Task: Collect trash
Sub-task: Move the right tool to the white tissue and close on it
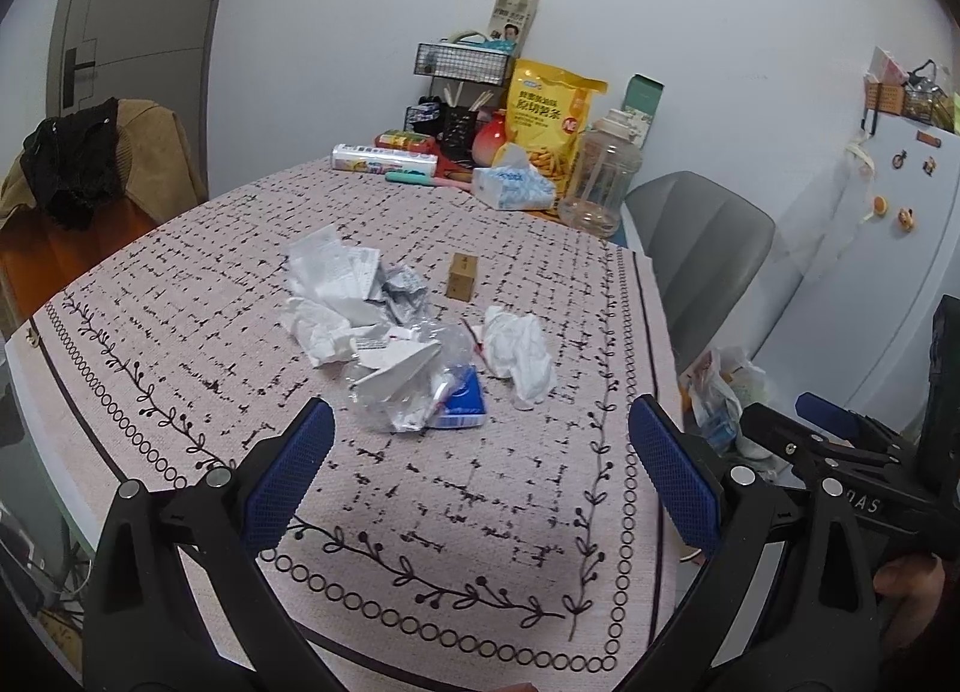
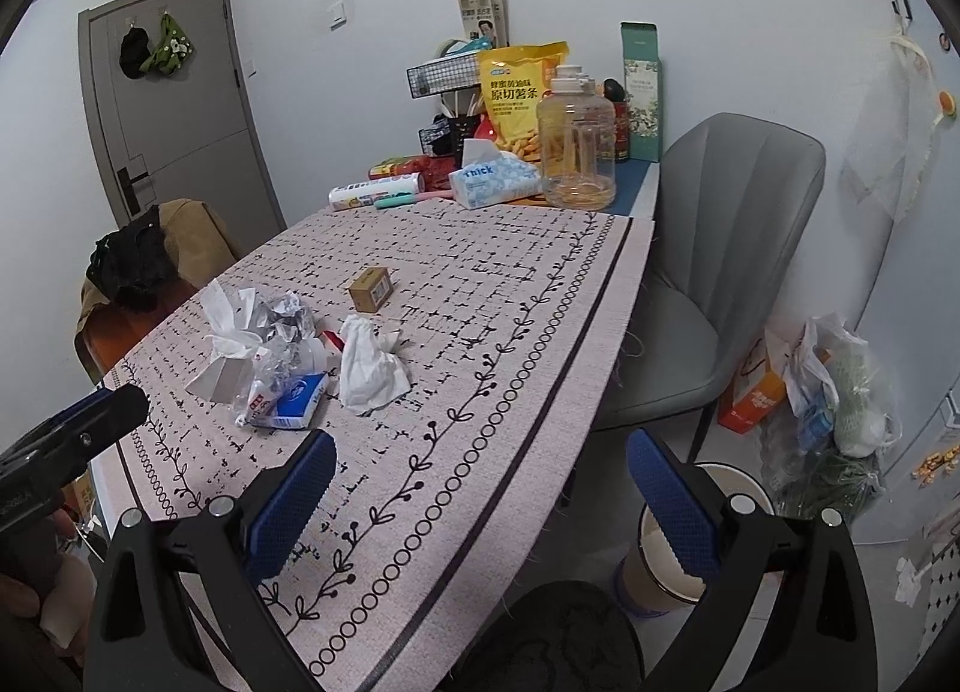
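Note:
A heap of trash lies mid-table: crumpled printed paper (image 1: 342,272), clear plastic wrap (image 1: 414,386), a blue and white carton (image 1: 465,407) and a crumpled white tissue (image 1: 522,356). A small brown box (image 1: 462,275) stands behind it. My left gripper (image 1: 480,452) is open and empty, just in front of the heap. My right gripper (image 2: 480,482) is open and empty over the table's right edge; the tissue (image 2: 369,368), carton (image 2: 297,401) and box (image 2: 372,287) lie ahead to its left. A white bin (image 2: 678,542) stands on the floor below it.
The patterned tablecloth (image 1: 420,512) covers the table. At the far end stand a tissue pack (image 1: 513,185), a yellow snack bag (image 1: 549,116), a clear jug (image 1: 600,176) and a wire rack (image 1: 465,62). A grey chair (image 2: 720,272) and floor bags (image 2: 828,392) are at right.

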Available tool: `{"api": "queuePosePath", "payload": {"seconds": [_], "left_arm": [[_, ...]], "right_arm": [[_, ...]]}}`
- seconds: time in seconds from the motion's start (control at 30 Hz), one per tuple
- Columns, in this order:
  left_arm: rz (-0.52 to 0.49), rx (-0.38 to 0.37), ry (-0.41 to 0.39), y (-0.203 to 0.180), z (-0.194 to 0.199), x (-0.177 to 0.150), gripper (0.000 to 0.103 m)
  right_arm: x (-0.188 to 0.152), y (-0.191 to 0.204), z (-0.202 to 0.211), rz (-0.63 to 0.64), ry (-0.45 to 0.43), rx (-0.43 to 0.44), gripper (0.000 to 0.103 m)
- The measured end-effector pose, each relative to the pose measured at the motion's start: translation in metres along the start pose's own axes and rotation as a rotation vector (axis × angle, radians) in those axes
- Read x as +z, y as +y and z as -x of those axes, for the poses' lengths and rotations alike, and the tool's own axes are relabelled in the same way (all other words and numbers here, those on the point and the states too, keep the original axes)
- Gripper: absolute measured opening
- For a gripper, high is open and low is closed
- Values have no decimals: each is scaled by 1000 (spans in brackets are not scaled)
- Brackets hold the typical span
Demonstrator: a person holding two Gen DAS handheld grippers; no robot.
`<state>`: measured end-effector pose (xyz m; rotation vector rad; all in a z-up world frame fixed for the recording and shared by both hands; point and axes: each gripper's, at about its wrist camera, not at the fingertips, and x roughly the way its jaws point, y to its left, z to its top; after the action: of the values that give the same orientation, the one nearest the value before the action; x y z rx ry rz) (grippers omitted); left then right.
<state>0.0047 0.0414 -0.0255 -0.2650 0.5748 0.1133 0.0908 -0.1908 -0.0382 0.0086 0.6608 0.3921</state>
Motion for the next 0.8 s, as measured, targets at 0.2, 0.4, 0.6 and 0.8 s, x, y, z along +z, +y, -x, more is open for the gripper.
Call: {"api": "queuePosePath", "payload": {"seconds": [0.2,0.4,0.6,0.8], "left_arm": [[41,36,25,27,-7,-4,97],[88,66,58,58,-12,-11,97],[127,65,70,79,-21,-14,93],[121,7,69,73,-34,-8,83]], "right_arm": [[5,14,-21,17,30,35,95],[5,30,-42,38,65,90,95],[7,49,-61,66,102,167,88],[7,55,-73,76,138,204,72]]}}
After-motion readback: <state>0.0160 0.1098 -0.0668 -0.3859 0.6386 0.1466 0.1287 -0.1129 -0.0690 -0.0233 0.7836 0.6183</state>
